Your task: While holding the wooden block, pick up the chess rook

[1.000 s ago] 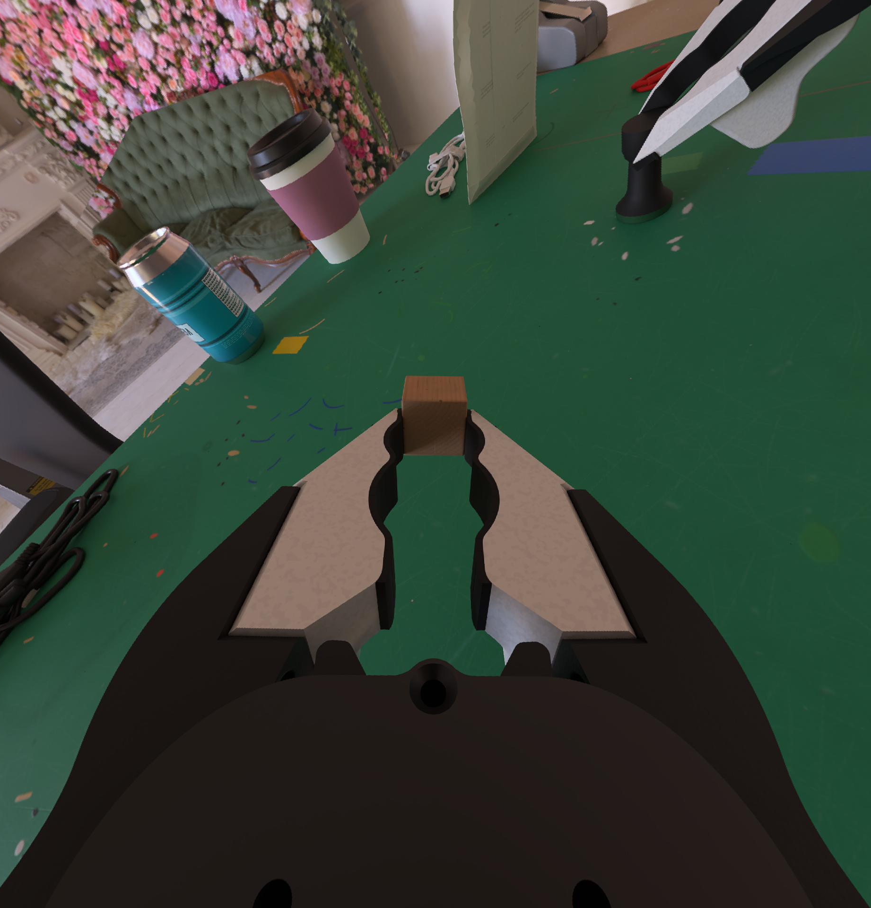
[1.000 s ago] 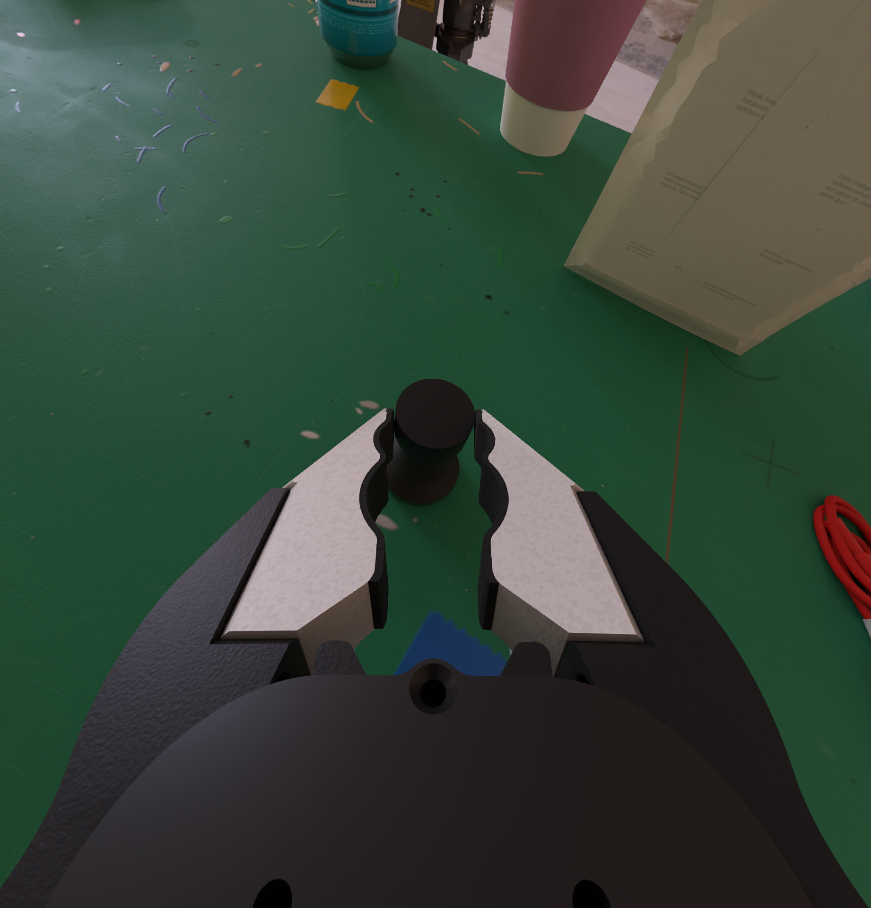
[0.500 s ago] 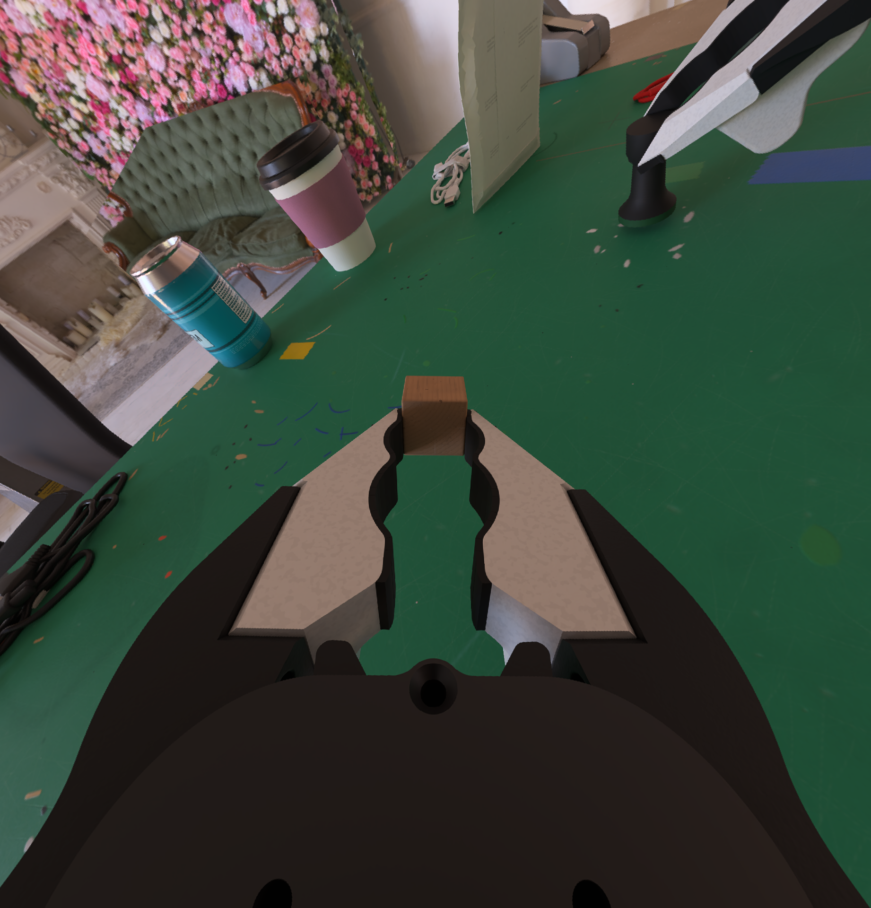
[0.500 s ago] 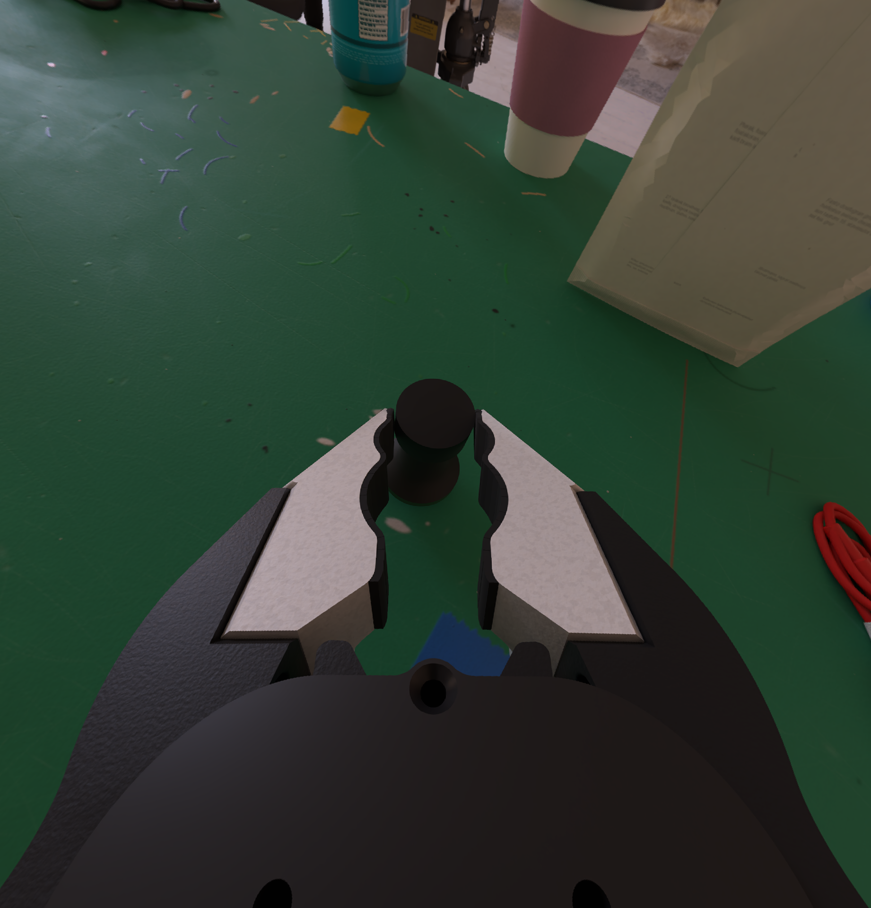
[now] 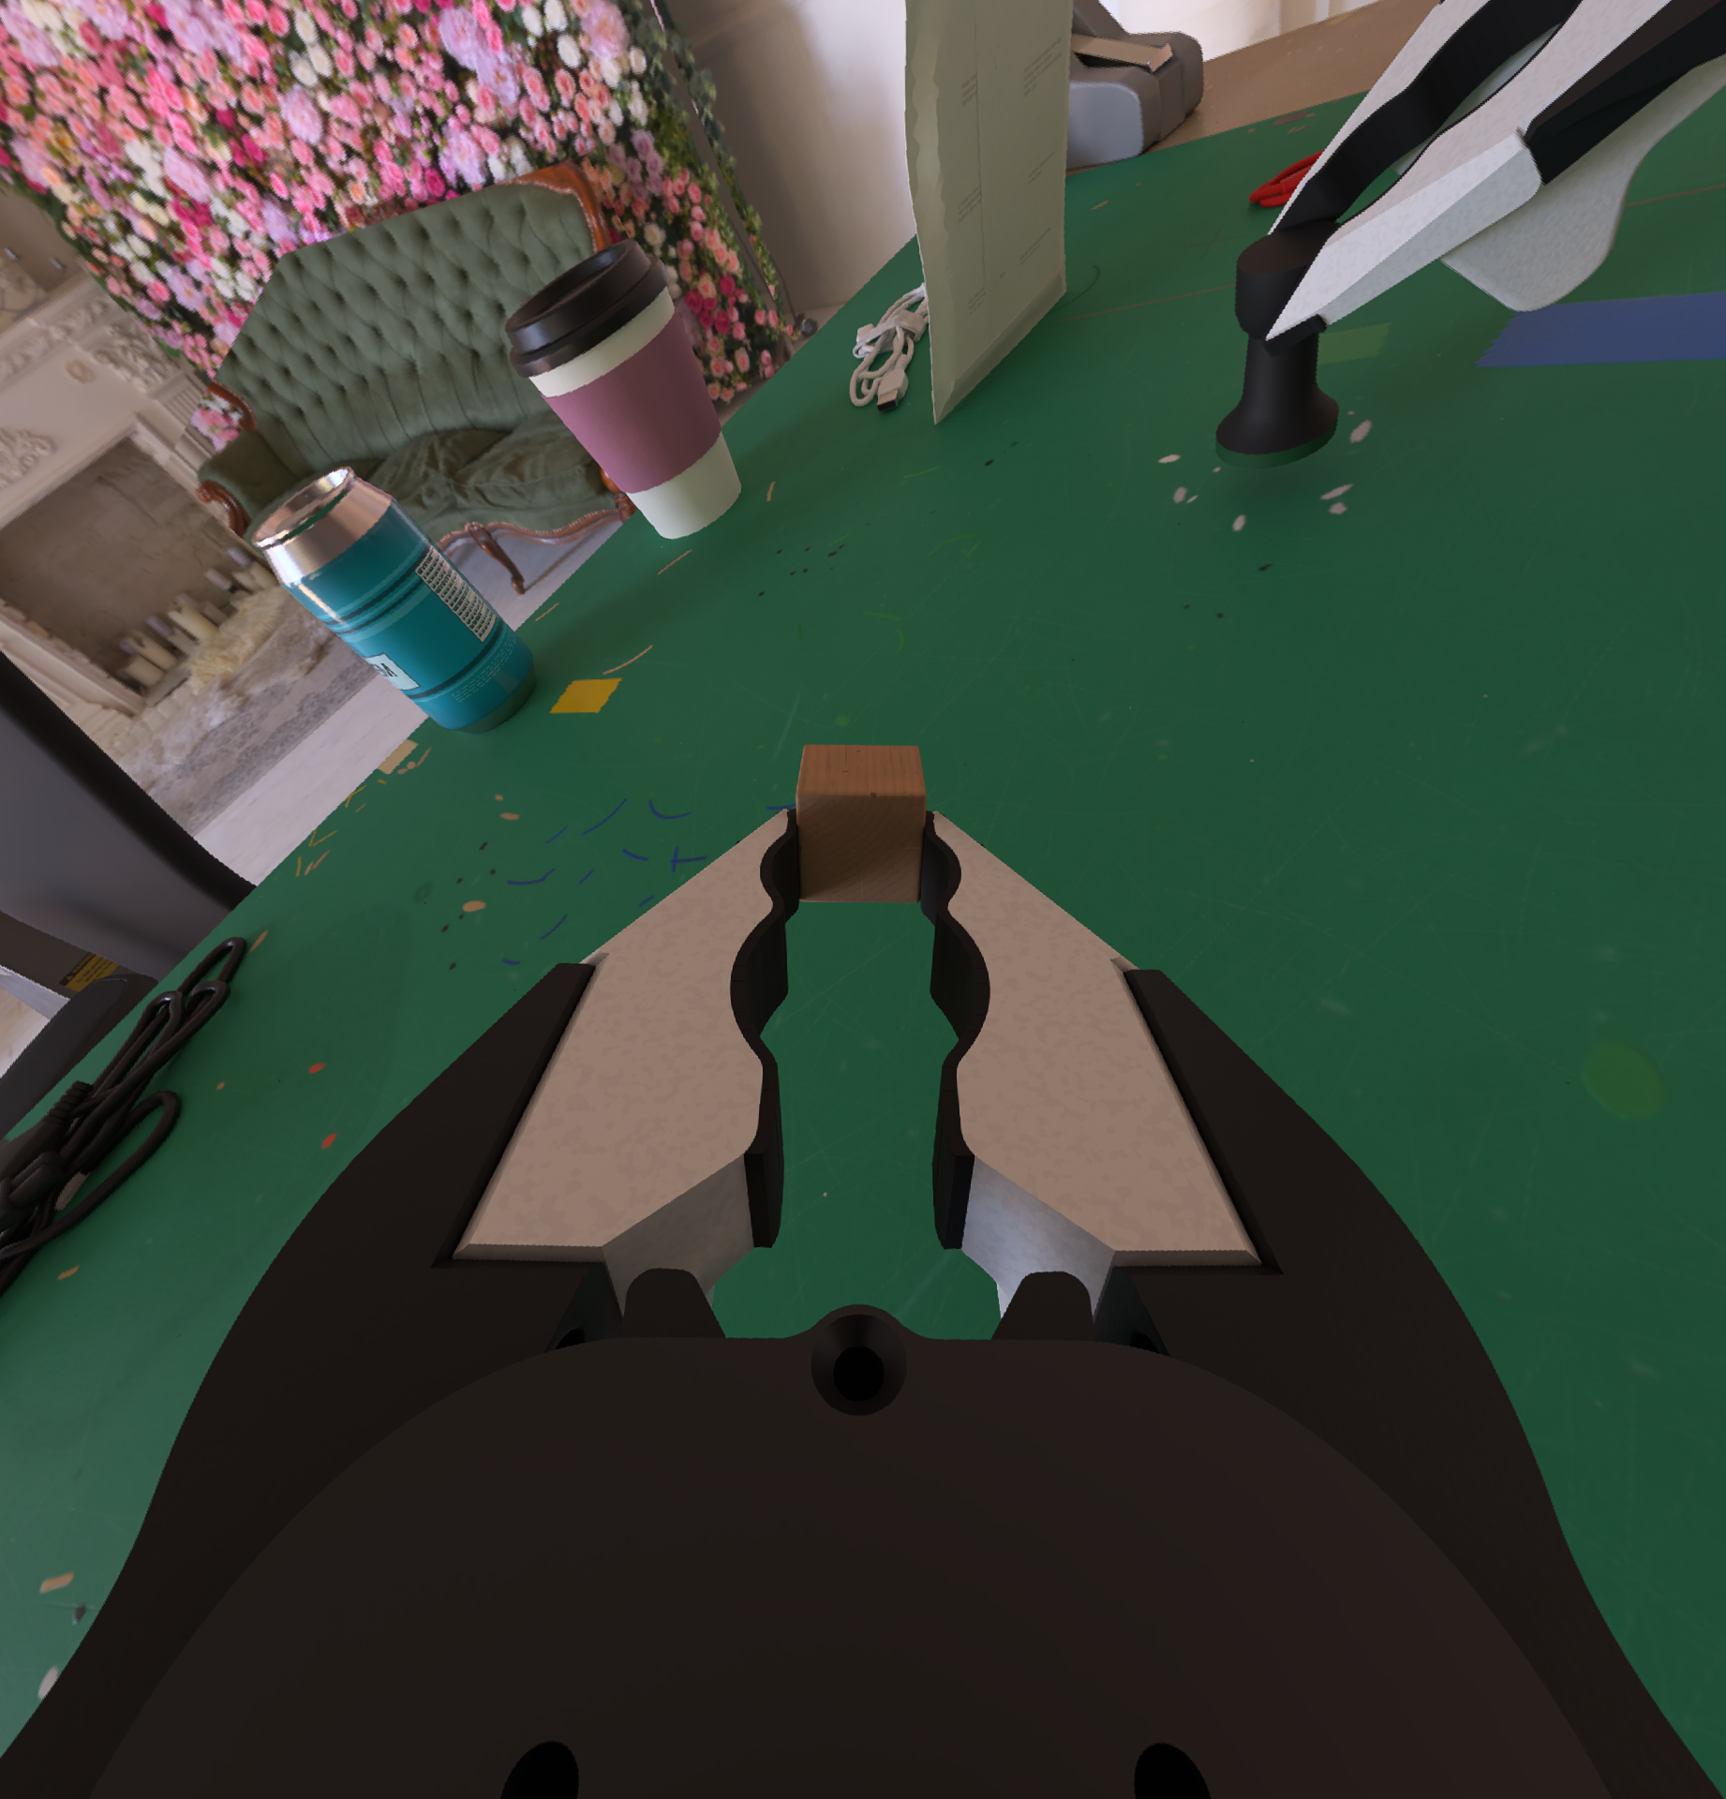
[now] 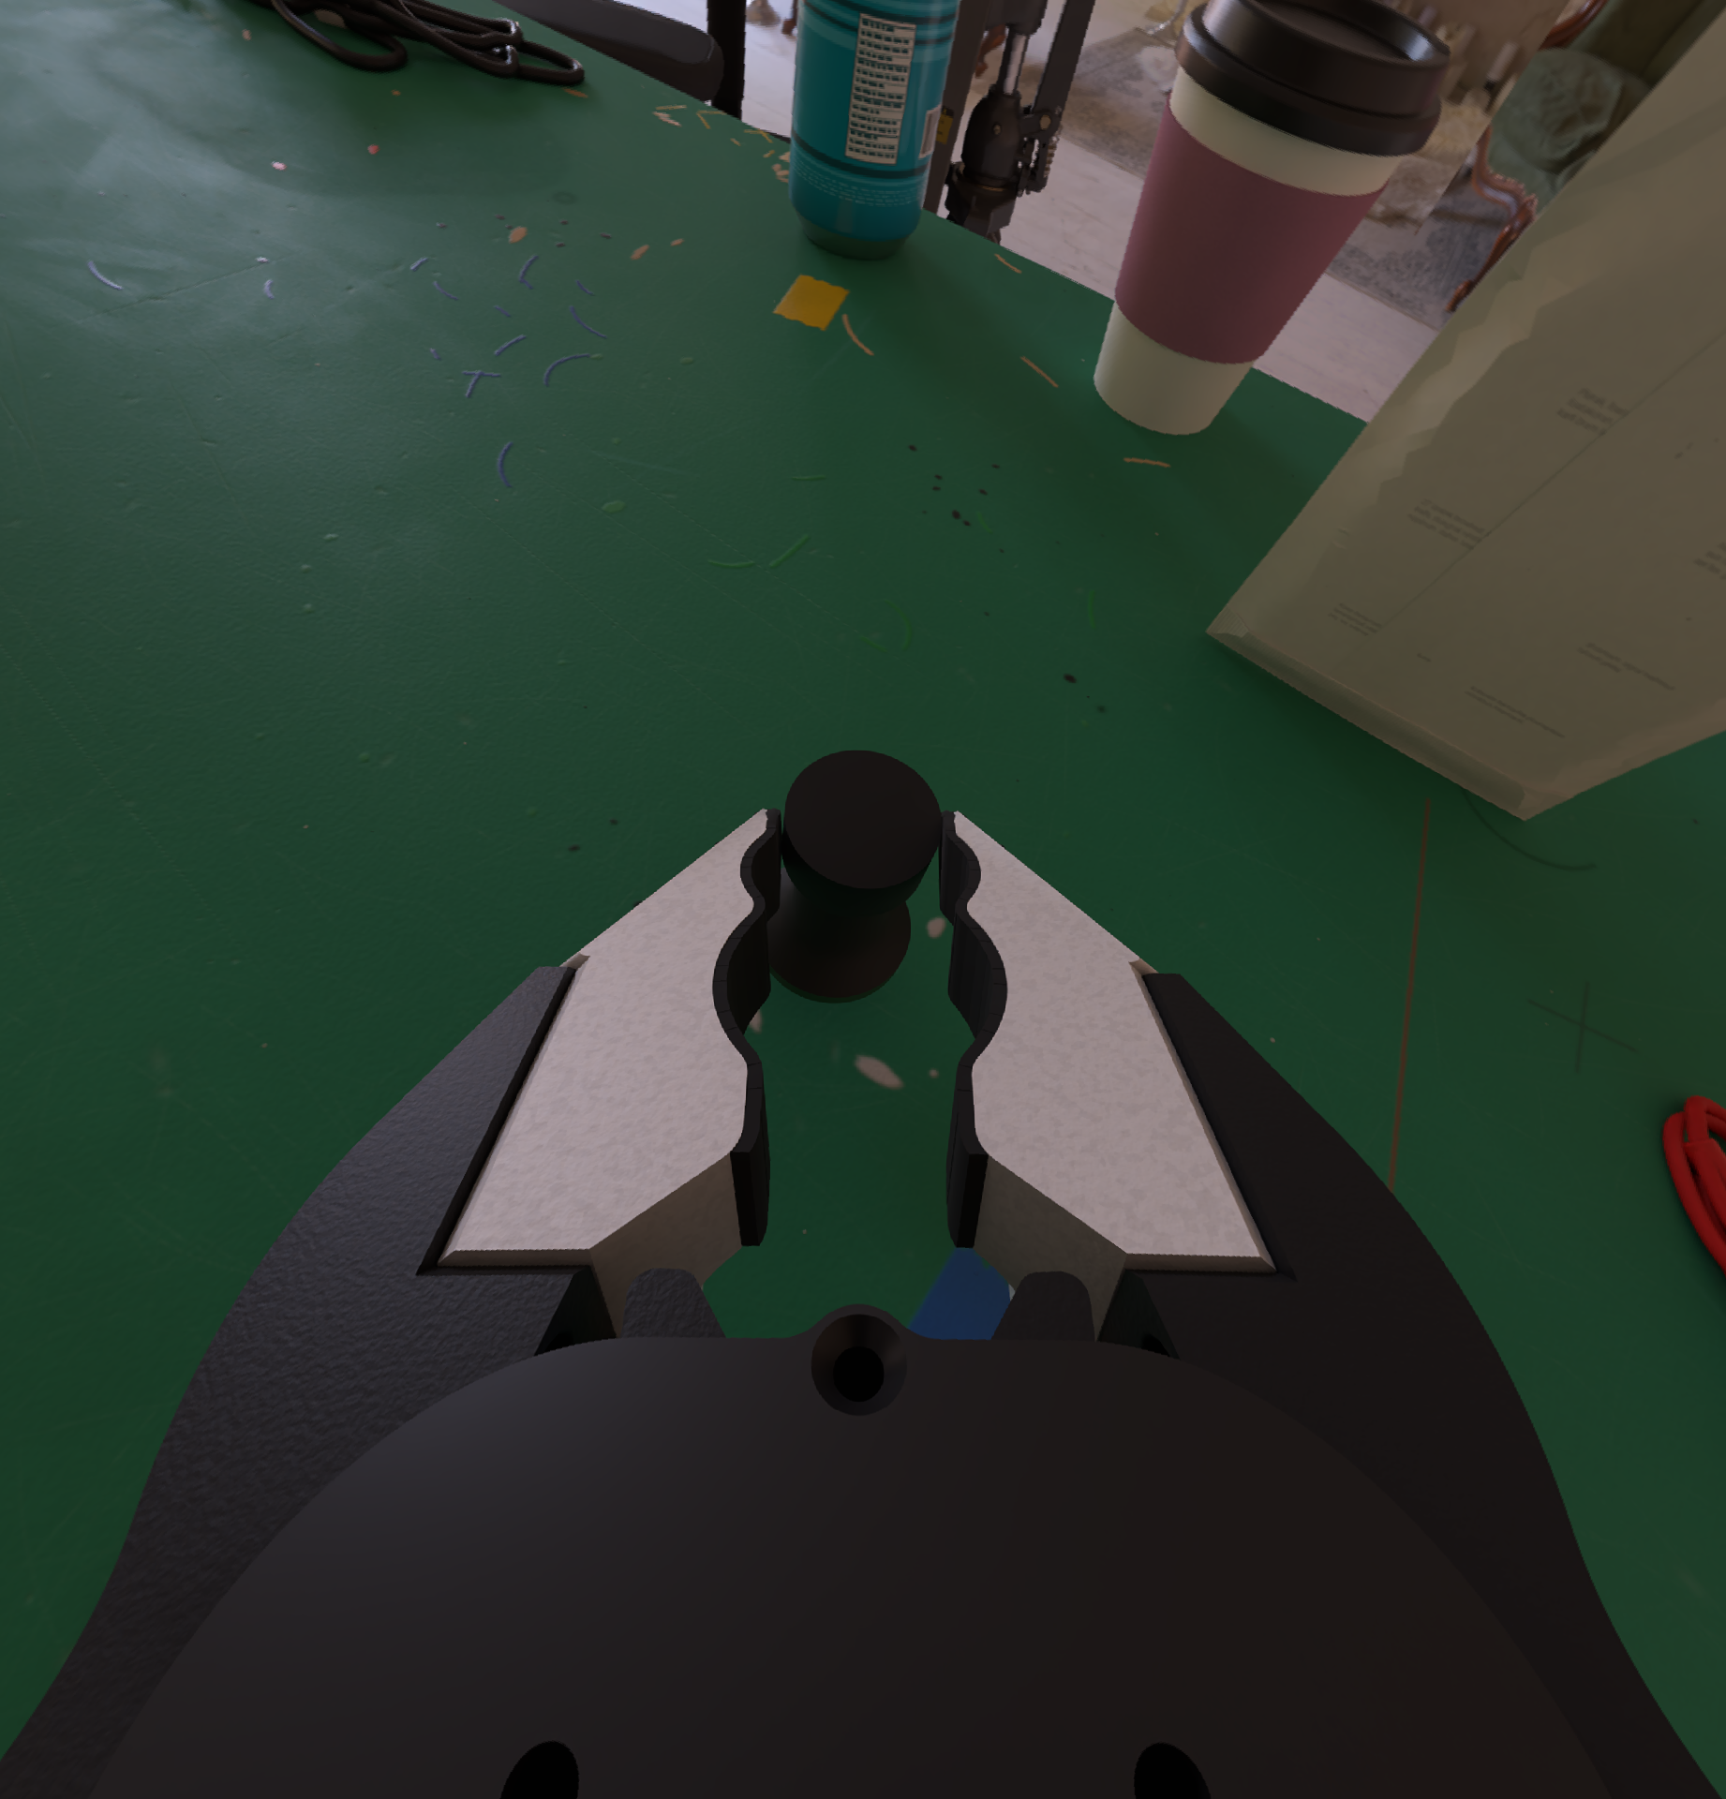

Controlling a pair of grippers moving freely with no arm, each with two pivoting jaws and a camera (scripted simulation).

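My left gripper (image 5: 859,852) is shut on the small wooden block (image 5: 859,823), held at the fingertips above the green table (image 5: 1229,876). My right gripper (image 6: 857,837) is shut on the head of the black chess rook (image 6: 844,935). The rook hangs upright a little above the table, with pale flecks on the surface below it. In the left wrist view the rook (image 5: 1278,399) shows at the upper right, held by the right gripper (image 5: 1273,292), its base just off the table.
A teal can (image 5: 402,604) and a lidded coffee cup (image 5: 635,389) stand near the table's far edge. A pale upright card (image 5: 986,195) stands beside a white cable (image 5: 883,350). A black chain (image 5: 80,1119) lies left; a red cable (image 6: 1716,1188) lies right.
My right gripper has risen with the rook; the flecks under it have slid back and more of the can and cup shows. My left gripper has shifted a little, still holding the block.
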